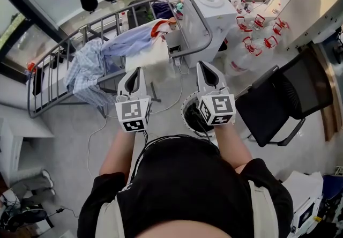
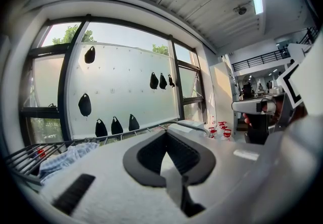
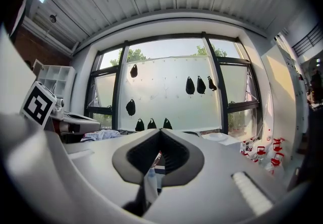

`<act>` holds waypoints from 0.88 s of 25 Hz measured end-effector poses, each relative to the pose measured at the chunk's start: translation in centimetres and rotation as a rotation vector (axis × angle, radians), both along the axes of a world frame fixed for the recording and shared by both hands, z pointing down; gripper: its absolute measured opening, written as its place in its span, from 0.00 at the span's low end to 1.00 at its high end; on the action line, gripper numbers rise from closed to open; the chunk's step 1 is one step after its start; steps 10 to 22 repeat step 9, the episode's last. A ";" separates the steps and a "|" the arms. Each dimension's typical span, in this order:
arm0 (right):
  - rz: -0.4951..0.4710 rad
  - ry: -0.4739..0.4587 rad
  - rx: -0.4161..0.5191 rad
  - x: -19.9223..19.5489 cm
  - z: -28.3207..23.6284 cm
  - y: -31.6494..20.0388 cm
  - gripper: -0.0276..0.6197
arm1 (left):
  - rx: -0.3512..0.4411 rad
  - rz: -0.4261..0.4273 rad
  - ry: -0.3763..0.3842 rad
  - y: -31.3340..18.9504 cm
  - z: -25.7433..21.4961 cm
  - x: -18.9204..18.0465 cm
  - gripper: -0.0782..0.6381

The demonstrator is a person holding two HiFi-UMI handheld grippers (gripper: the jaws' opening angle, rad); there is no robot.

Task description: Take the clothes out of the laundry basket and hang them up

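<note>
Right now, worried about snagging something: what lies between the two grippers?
In the head view, grey floor, crossed by a thin white cable, shows between the left gripper and the right gripper.

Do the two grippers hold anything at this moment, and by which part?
Nothing is held: the left gripper and the right gripper are both shut and empty.
</note>
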State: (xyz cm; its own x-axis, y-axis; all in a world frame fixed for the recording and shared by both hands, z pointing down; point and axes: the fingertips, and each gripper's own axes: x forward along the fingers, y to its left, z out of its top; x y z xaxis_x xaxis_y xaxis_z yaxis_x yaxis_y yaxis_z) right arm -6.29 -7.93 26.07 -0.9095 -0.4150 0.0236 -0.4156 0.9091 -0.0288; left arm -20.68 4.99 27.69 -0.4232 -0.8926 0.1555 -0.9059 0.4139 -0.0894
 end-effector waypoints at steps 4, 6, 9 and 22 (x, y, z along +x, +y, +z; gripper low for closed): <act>-0.014 -0.004 -0.039 -0.5 0.5 0.3 0.06 | -0.004 -0.003 0.002 0.3 0.3 -0.3 0.11; -0.019 -0.012 -0.058 -0.7 0.7 0.3 0.06 | -0.003 -0.004 -0.004 0.4 0.4 -0.5 0.11; -0.018 -0.014 -0.060 -1.0 0.9 0.4 0.06 | -0.002 -0.004 -0.010 0.6 0.5 -0.8 0.11; -0.018 -0.014 -0.060 -1.0 0.9 0.4 0.06 | -0.002 -0.004 -0.010 0.6 0.5 -0.8 0.11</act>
